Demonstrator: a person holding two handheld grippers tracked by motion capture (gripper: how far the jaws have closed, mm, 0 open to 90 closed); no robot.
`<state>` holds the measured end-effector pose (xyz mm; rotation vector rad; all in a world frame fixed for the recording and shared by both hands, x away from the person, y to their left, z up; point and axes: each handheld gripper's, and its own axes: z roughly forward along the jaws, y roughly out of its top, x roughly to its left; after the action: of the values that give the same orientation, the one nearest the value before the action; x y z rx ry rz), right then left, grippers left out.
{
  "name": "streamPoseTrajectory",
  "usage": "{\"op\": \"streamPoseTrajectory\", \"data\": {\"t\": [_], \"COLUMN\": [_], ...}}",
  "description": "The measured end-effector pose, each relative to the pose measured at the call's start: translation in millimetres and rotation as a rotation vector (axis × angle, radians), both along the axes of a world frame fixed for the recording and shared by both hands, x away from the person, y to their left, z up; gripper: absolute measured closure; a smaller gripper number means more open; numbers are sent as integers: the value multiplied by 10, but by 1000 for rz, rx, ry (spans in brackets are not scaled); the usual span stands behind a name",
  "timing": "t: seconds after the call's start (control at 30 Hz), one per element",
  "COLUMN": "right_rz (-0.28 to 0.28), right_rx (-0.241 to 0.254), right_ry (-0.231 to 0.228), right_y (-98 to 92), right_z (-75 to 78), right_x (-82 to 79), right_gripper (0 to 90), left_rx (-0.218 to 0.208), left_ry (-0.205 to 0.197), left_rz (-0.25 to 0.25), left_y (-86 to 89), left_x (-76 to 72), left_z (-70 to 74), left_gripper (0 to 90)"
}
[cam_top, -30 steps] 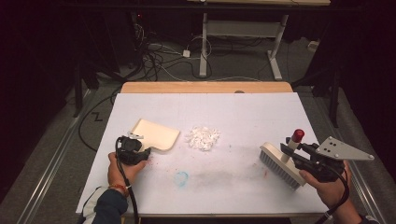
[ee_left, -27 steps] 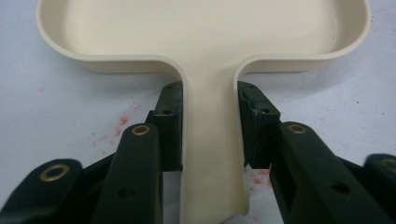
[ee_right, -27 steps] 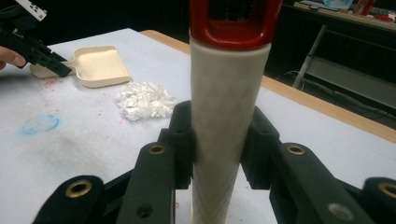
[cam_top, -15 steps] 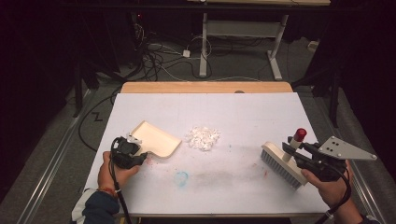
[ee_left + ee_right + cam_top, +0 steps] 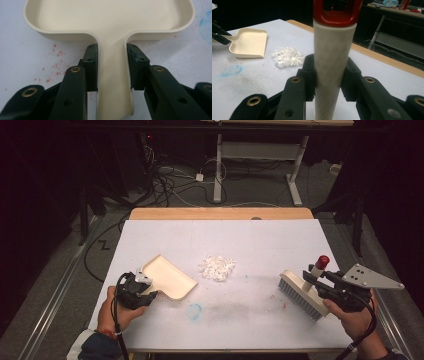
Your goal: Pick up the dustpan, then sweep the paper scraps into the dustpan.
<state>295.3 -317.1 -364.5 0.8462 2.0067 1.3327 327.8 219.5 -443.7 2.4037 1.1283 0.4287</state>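
Near the counter's front left corner, the left gripper pinches the flat handle of a cream dustpan; in the left gripper view its black pads press on both sides of that handle, and the pan's open mouth faces the middle of the counter. Just beside the pan's mouth, about midway along the counter, lies a small heap of white shredded scraps. Toward the front right corner, the right gripper is clamped on the white handle of a hand brush, whose handle ends in a red cap; the bristles rest on the counter, well apart from the scraps. A faint blue smudge marks the white surface near the front edge, between dustpan and brush. No brand, label or writing can be read on the dustpan, the brush or the counter.
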Motion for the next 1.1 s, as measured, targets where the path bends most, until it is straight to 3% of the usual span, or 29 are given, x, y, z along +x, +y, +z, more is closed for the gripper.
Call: {"op": "streamPoseTrajectory", "data": {"t": [0.47, 0.7, 0.87, 1.1], "right_rz": [3, 0, -6, -6], "right_rx": [7, -1, -1, -3], "right_ry": [15, 18, 21, 17], "right_y": [40, 102, 143, 200], "right_z": [-11, -24, -29, -24], "right_x": [41, 97, 168, 349], "right_gripper": [699, 699, 699, 699], "left_rx": [-21, -5, -8, -24], "left_ry": [20, 13, 30, 43], "left_rz": [-62, -90, -105, -86], "left_y": [71, 59, 46, 47], "left_x": [18, -6, -4, -15], "left_z": [-43, -12, 1, -16], "left_gripper": [638, 637, 637, 637]}}
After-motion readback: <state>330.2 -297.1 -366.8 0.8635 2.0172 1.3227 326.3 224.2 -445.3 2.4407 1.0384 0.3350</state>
